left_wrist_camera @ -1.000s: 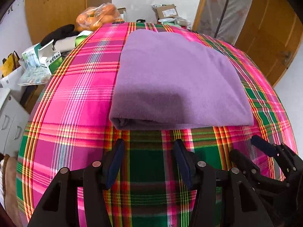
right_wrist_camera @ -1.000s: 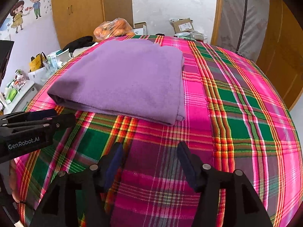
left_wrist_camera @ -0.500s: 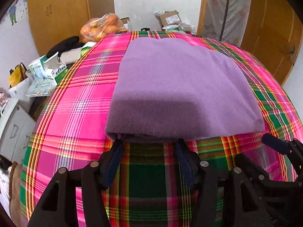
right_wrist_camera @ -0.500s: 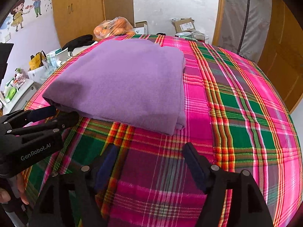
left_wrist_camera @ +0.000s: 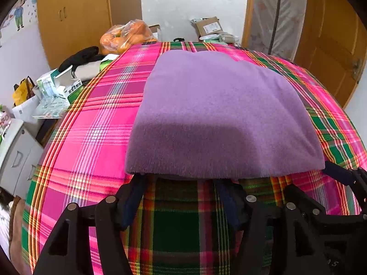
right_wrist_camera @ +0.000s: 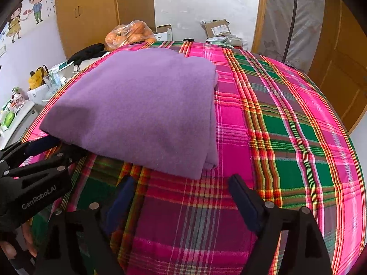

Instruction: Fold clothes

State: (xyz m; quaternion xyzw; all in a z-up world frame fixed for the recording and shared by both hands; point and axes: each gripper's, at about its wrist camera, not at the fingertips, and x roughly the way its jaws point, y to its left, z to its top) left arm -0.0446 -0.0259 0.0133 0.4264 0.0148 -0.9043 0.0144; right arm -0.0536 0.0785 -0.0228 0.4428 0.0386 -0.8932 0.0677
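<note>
A folded purple cloth (left_wrist_camera: 218, 114) lies flat on the pink and green plaid bedspread (left_wrist_camera: 96, 133). My left gripper (left_wrist_camera: 181, 183) is at the cloth's near edge; its jaws are opening, and both fingertips are hidden under the overhanging hem, with no pad seen pressing on the fabric. From the right wrist view the cloth (right_wrist_camera: 142, 105) shows its near right corner just beyond my right gripper (right_wrist_camera: 181, 183), which stands wide open over bare bedspread (right_wrist_camera: 286, 137) with nothing between its fingers. The left gripper (right_wrist_camera: 43, 146) reaches the cloth's near left corner there.
A bag of oranges (left_wrist_camera: 126, 35), a black item (left_wrist_camera: 80, 56) and medicine boxes (left_wrist_camera: 59, 87) crowd the far left beside the bed. Cardboard boxes (right_wrist_camera: 216, 28) sit beyond its far end. Wooden cupboards (right_wrist_camera: 91, 11) and a door (right_wrist_camera: 339, 64) line the walls. A hand (right_wrist_camera: 13, 249) shows at lower left.
The left gripper has advanced to the cloth's near edge, so its fingertips went from clear of the cloth to under the hem. The right gripper's jaws spread wider and came slightly nearer the cloth's corner.
</note>
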